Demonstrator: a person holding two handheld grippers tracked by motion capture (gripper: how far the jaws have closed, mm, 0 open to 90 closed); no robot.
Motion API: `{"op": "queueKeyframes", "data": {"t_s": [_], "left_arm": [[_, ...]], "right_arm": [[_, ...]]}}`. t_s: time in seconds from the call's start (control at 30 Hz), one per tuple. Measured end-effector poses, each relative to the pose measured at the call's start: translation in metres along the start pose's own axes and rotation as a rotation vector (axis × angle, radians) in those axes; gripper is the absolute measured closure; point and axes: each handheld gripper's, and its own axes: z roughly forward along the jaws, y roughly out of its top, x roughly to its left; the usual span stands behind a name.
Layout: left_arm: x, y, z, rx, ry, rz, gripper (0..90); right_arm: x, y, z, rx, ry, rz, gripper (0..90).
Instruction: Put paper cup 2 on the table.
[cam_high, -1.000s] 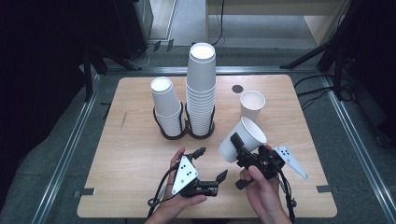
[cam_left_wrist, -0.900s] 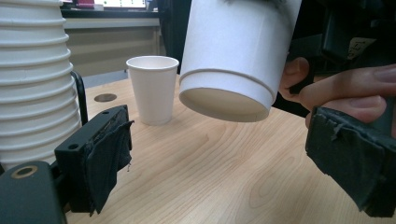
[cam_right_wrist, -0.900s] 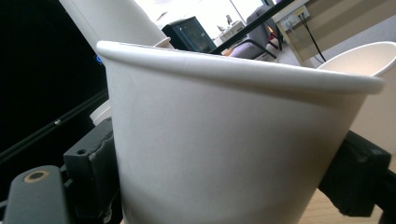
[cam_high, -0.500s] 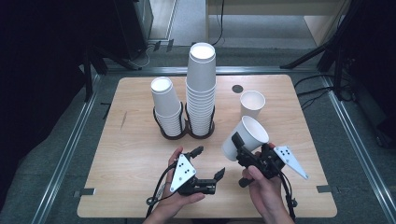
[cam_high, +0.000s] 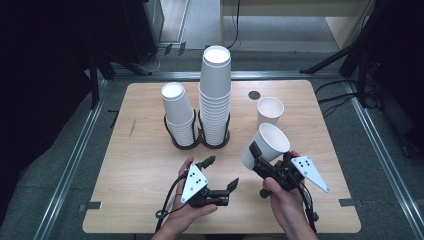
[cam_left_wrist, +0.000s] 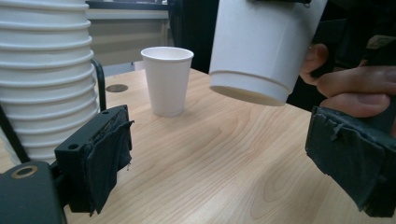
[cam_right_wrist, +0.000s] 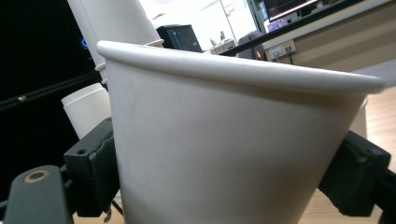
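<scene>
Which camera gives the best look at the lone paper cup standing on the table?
The left gripper view: the standing cup appears whole, upright and unobstructed. The high view shows it small, from above. The right gripper view shows just a sliver of it behind the held cup.

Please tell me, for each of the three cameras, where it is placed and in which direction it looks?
High view: above the person's side, looking forward and down on the wooden table; both hands, left gripper, right gripper.
Left gripper view: on that gripper, looking level between its open jaws at the upright white paper cup.
Right gripper view: on that gripper, facing the held white paper cup.
Shared: the held cup appears in all views.
</scene>
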Motion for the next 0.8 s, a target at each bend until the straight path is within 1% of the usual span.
{"op": "queueKeyframes", "data": {"t_s": [0.1, 0.17, 0.33, 0.47, 0.53, 0.73, 0.8], "left_arm": [[0.003, -0.001, 0.000, 0.005, 0.006, -0.005, 7.3], [0.004, -0.001, 0.000, 0.007, 0.010, -0.005, 7.3], [0.009, -0.003, 0.000, 0.024, 0.026, -0.012, 7.3], [0.013, -0.006, 0.001, 0.034, 0.040, -0.016, 7.3], [0.016, -0.007, 0.001, 0.034, 0.048, -0.026, 7.3], [0.025, -0.011, 0.000, 0.048, 0.069, -0.038, 7.3], [0.028, -0.012, 0.000, 0.052, 0.078, -0.040, 7.3]], "right_arm": [[-0.002, 0.000, 0.001, -0.009, -0.013, -0.040, 13.3], [-0.003, 0.000, 0.001, -0.009, -0.018, -0.046, 13.3], [-0.007, -0.001, 0.002, -0.025, -0.043, -0.126, 13.3], [-0.011, -0.003, 0.003, -0.024, -0.057, -0.158, 13.3], [-0.013, -0.004, 0.004, -0.024, -0.065, -0.173, 13.3], [-0.021, -0.006, 0.007, -0.024, -0.089, -0.225, 13.3], [-0.024, -0.007, 0.008, -0.024, -0.094, -0.236, 13.3]]}}
